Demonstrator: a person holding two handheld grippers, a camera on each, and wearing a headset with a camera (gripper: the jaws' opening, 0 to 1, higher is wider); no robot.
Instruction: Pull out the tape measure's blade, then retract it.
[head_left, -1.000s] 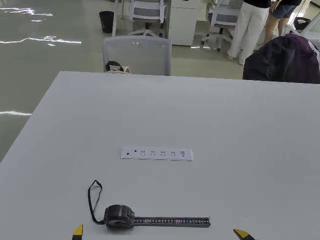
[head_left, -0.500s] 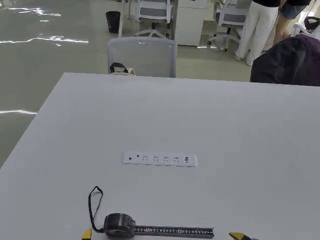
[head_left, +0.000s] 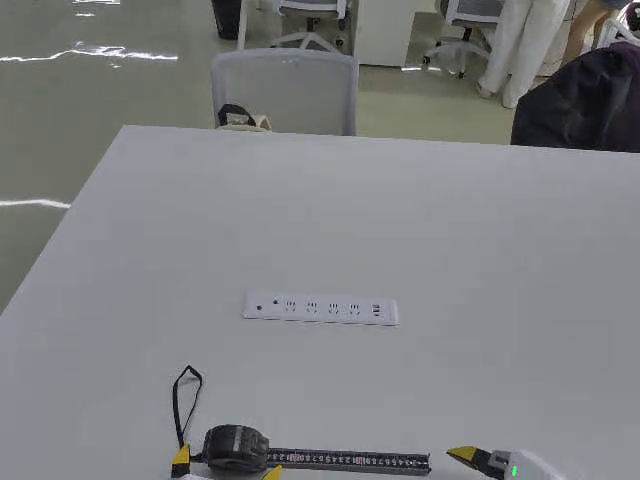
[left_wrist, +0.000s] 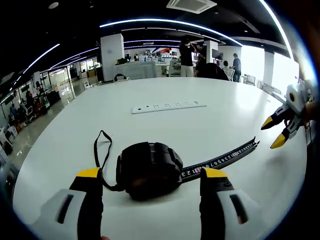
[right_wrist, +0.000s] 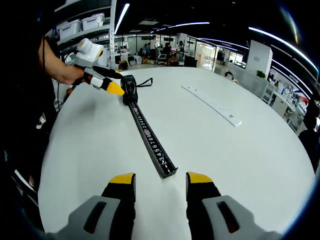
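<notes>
Lying near the table's (head_left: 480, 230) front edge, the tape measure (left_wrist: 150, 167) has its blade (right_wrist: 150, 140) out — left gripper (left_wrist: 152, 173) spread astride the case, right gripper (right_wrist: 155, 179) spread just short of the tip; power strip (head_left: 320, 309) well beyond.

left gripper (left_wrist: 152, 172): jaws spread wide, yellow tips level, carried on a bare forearm (right_wrist: 61, 73) | right gripper (right_wrist: 161, 178): jaws parted, yellow tips forward, aimed toward the left gripper | the two were held well apart, facing one another
</notes>
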